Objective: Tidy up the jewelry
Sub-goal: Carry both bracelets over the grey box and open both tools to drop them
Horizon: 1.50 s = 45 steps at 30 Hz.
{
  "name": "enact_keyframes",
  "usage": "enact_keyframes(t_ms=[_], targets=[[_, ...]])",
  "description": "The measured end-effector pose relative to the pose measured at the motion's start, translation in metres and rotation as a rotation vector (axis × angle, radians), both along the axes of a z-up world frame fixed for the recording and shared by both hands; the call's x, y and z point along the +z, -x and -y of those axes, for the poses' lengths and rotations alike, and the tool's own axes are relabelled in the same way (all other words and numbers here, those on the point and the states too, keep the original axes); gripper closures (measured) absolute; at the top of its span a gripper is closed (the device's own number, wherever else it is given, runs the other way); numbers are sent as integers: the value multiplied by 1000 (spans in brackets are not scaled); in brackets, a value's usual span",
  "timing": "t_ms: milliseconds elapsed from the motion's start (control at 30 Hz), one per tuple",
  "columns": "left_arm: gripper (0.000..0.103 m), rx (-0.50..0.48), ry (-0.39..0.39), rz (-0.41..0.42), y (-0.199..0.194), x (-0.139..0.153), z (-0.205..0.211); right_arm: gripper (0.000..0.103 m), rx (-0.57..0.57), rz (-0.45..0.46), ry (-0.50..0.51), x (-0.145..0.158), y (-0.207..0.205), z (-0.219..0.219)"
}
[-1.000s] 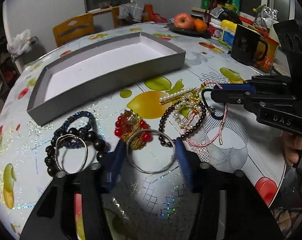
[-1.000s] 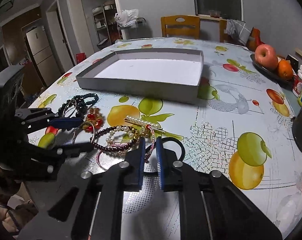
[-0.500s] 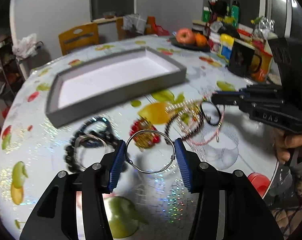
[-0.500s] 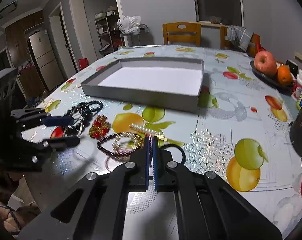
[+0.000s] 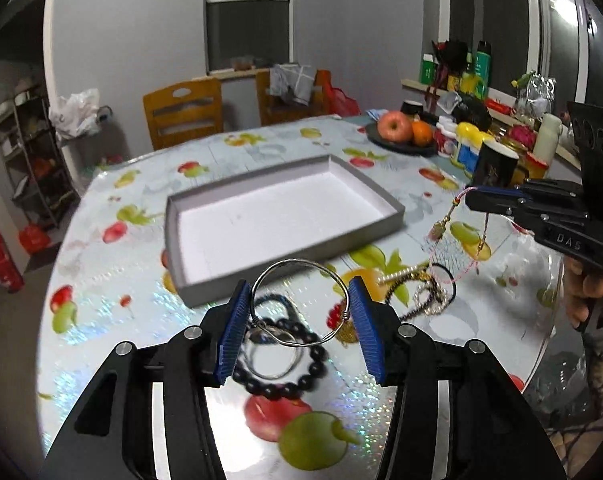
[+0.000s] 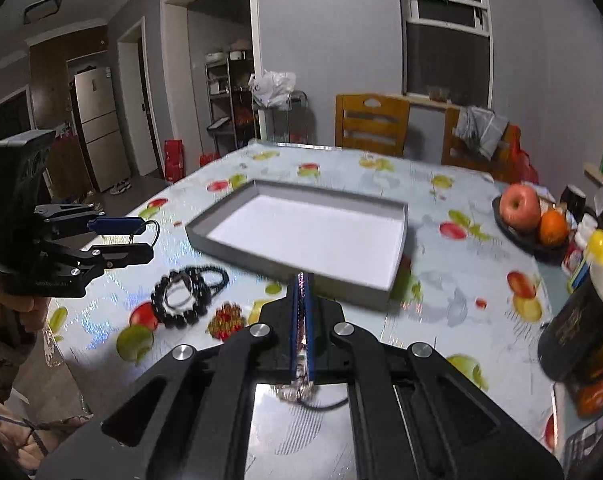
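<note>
My left gripper [image 5: 299,300] is shut on a silver wire bangle [image 5: 297,268] and holds it in the air above the table, near the front wall of the empty grey tray [image 5: 393,210]. My right gripper [image 6: 303,280] is shut on a pink cord bracelet [image 5: 467,256]; the cord hangs from its tips with a small gold charm. The right gripper shows in the left wrist view [image 5: 471,200], right of the tray. On the table lie a black bead bracelet [image 5: 279,380], a red bead piece [image 5: 335,316] and a pearl-and-bead pile [image 5: 421,292].
The tray also shows in the right wrist view [image 6: 361,292]. A fruit plate [image 5: 401,144], a black mug [image 5: 493,164] and jars stand at the table's right side. Wooden chairs [image 5: 183,112] stand behind the table. The table edge runs close on the left.
Both grippers rose off the table. The left lifted the silver bangle toward the tray. The right shut on the pink cord and pulled it up out of the pile.
</note>
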<state>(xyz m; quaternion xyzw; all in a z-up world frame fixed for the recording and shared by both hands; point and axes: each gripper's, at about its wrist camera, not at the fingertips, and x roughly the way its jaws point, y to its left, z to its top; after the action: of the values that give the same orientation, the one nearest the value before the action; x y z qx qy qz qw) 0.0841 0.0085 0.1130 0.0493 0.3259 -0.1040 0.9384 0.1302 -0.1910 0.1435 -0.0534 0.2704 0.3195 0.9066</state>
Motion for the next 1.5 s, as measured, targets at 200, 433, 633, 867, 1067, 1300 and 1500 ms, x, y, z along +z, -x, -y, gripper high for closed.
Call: enact_keyframes(t_ms=[200,433,633,867,1067,1300,1500], targets=[[51,4,4,19,-15,12,-9,100,-2,19,-12,18,-14,-1],[51,1,-3,25,-44,12,-13,100,-12,19,-20,24,-38,-4],[51,16,26,16,-80,-2,-23,100,-30,-3,-45,15,-69,-11],[51,59,51,5,-120,-20,-40,100,-83,-36,-80,-5,-111,-17],[51,79,64,-34,-143,-40,-50,100,-107,-78,-88,-31,-137,-23],[51,101,91,-92,-154,-66,-60,100,-129,-130,-8,-62,-153,-32],[43,103,147,-98,-155,-71,-68,100,-140,-159,10,-76,-158,-30]])
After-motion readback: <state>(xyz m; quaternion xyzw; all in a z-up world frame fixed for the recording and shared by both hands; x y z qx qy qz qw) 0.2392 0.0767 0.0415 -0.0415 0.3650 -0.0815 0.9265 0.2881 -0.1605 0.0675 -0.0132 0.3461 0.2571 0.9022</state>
